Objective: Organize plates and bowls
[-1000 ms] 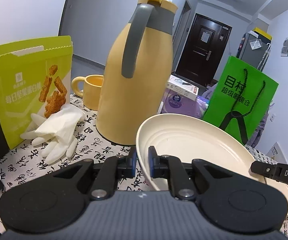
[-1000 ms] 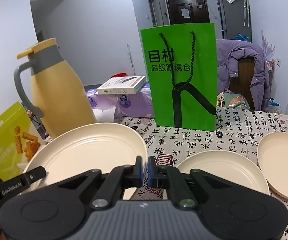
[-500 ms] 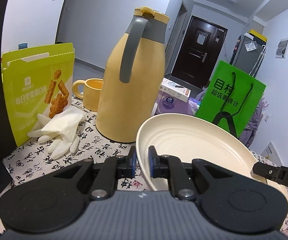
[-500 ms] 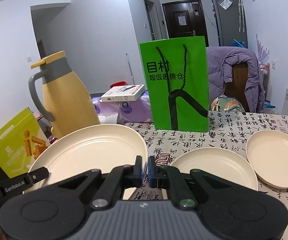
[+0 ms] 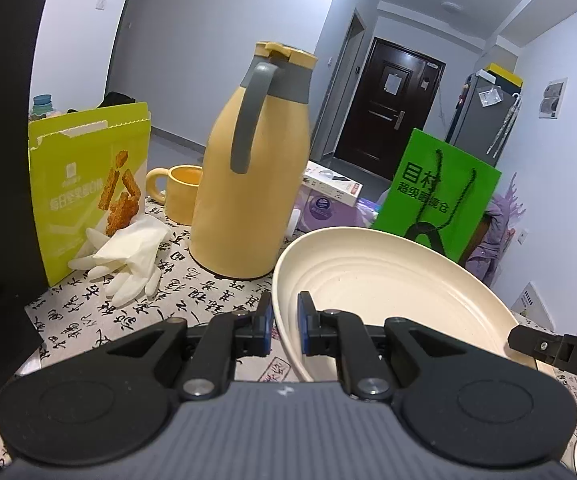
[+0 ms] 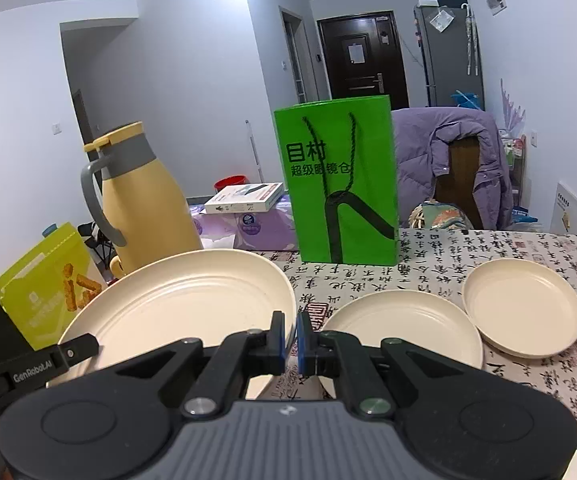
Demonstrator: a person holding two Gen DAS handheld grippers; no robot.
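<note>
Both grippers have carried the large plate [image 6: 176, 304] up and back from the thermos [image 5: 252, 168]. Left gripper [image 5: 285, 322] and right gripper [image 6: 290, 338] pinch opposite rims; stacking onto the middle plate [image 6: 404, 328] likely follows.

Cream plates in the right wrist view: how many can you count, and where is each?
3. A large plate gripped at left, a middle plate on the tablecloth, a small plate far right. More may be hidden.
</note>
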